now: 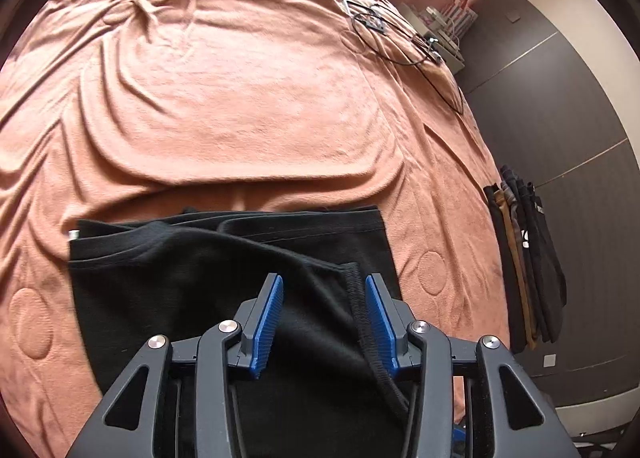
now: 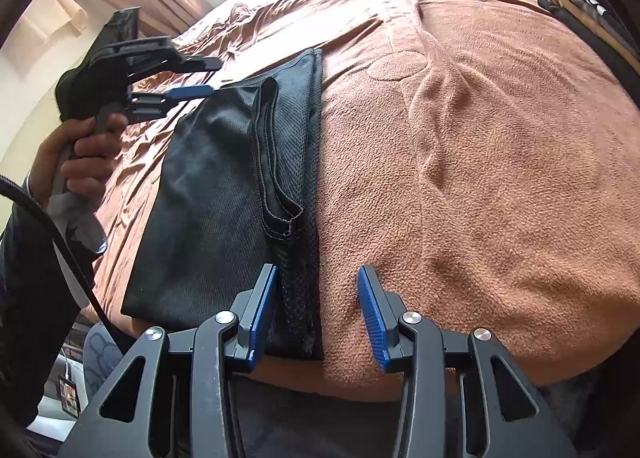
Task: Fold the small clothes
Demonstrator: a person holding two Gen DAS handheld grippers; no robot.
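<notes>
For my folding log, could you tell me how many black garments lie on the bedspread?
1: the black garment, partly folded, near the bedspread's front edge; more may be hidden.

Bright daylight, blown-out window, fisheye-warped edges

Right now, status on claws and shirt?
Left claw open over black shirt. Right claw open at shirt edge. Shirt partly folded on bed. Nothing blocking.

Bed, salmon blanket [image 1: 248, 105]; on it: black garment [image 1: 224, 258], cables [image 1: 384, 37].
</notes>
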